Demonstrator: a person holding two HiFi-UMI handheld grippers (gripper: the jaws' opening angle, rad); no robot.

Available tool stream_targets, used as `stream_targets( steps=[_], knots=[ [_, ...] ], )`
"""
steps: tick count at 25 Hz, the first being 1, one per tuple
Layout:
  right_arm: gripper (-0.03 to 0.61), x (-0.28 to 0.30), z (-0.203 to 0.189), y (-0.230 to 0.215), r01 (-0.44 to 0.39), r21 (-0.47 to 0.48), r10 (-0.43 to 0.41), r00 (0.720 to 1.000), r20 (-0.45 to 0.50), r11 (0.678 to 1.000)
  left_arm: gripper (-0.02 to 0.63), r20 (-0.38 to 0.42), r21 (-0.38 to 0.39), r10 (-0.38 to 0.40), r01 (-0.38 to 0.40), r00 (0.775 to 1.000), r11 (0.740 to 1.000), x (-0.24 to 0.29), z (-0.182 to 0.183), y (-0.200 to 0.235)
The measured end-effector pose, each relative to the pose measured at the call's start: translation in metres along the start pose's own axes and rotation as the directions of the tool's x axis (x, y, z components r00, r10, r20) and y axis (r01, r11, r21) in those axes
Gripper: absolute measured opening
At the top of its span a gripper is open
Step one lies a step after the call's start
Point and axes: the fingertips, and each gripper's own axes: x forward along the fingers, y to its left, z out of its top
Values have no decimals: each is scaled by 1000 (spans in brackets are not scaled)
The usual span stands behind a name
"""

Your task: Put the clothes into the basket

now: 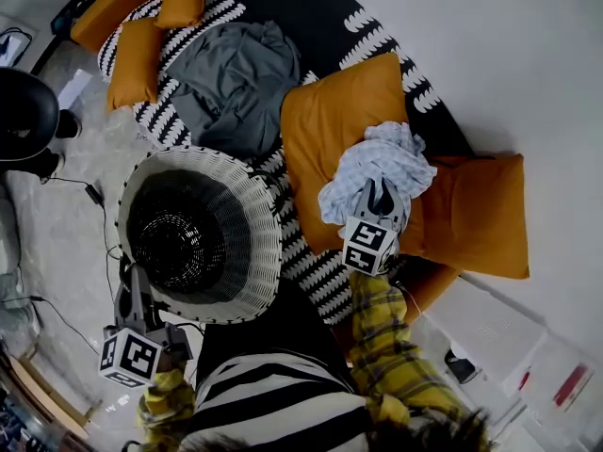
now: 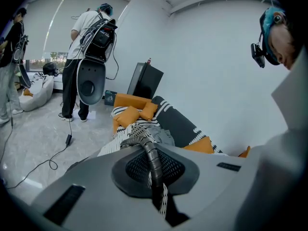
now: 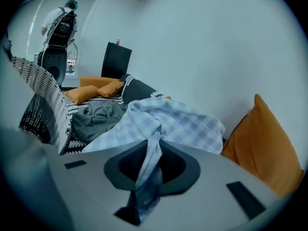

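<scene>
Clamping checked shirt [image 1: 377,163], right gripper [image 1: 380,199] angled downward.

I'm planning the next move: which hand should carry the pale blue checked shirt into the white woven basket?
Right. The right gripper is shut on the pale blue checked shirt on the orange cushion, beside the white woven basket. The left gripper is busy, shut on that basket's dark handle.

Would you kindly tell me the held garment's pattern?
The garment is a pale blue check; right gripper view shows it best.
</scene>
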Motion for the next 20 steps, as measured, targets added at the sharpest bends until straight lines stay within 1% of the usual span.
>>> stream_targets(
  steps=[5,10,14,20],
  knots=[
    [75,-32,43,9,-14,-51,19,994,106,999,14,27,-45,-20,21,999,999,-10,-1,9],
    [75,-65,84,31,-41,-77,56,978,202,996,14,58,-81,-52,56,997,995,-18,1,23],
    [75,-95,114,57,-83,-100,107,958,266,991,14,75,-93,-79,86,994,992,-26,5,30],
    [75,-143,155,104,-145,-147,189,918,348,978,14,107,-103,-114,125,988,987,-41,17,49]
  ],
)
